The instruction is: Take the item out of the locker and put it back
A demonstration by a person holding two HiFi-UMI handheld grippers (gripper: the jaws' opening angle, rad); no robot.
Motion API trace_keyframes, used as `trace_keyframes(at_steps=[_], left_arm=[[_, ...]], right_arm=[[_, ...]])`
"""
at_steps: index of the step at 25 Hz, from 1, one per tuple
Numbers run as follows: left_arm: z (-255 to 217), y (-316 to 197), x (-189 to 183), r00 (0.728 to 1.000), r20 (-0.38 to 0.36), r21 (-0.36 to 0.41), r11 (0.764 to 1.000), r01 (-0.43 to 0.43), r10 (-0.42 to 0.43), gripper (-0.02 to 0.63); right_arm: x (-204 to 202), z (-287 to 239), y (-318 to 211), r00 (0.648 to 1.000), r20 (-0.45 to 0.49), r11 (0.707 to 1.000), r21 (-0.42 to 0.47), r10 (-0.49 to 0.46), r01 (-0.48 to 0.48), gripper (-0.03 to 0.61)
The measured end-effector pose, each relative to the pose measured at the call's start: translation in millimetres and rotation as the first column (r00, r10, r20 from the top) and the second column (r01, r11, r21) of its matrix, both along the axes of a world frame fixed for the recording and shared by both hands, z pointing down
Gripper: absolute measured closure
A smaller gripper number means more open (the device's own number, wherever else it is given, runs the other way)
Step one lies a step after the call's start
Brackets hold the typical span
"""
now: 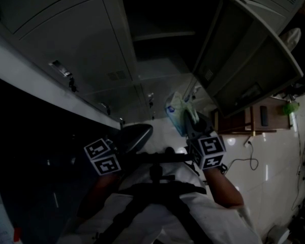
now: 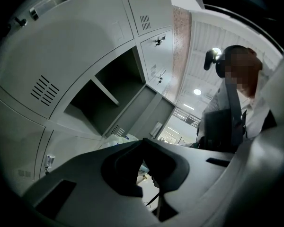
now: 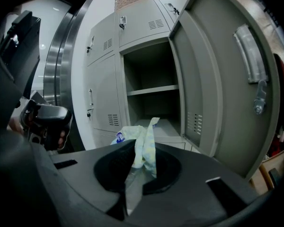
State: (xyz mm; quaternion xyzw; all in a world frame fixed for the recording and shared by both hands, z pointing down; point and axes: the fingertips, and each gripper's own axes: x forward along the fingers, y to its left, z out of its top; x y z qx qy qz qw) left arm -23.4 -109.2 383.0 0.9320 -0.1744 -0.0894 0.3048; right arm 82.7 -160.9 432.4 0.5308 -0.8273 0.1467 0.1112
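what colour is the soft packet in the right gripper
Pale yellow-green and white soft plastic packet with a blue mark; clearest in the right gripper view.

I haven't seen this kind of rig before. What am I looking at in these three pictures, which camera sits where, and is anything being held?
There is no robot here: a person holds a two-jaw gripper in each hand, facing grey lockers. The head view looks down from a camera on the person's head. The other two cameras ride on the grippers and look along their jaws. The right gripper is shut on a soft pale packet, held in front of the open locker, whose door is swung aside. The left gripper is shut with nothing between its jaws.
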Motion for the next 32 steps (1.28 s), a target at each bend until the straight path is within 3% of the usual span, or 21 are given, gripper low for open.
trace_keyframes(at_steps=[17, 32], left_arm=[[-4, -20, -14, 0.997, 0.008, 0.012, 0.997, 0.076, -0.076, 0.613], [-49, -54, -10, 0.993, 0.029, 0.15, 0.982, 0.113, -0.119, 0.614]], right_arm=[[-6, -23, -18, 0.999, -0.032, 0.998, 0.056, -0.027, 0.028, 0.578], [-13, -94, -59, 0.993, -0.094, 0.974, 0.208, -0.068, 0.087, 0.578]])
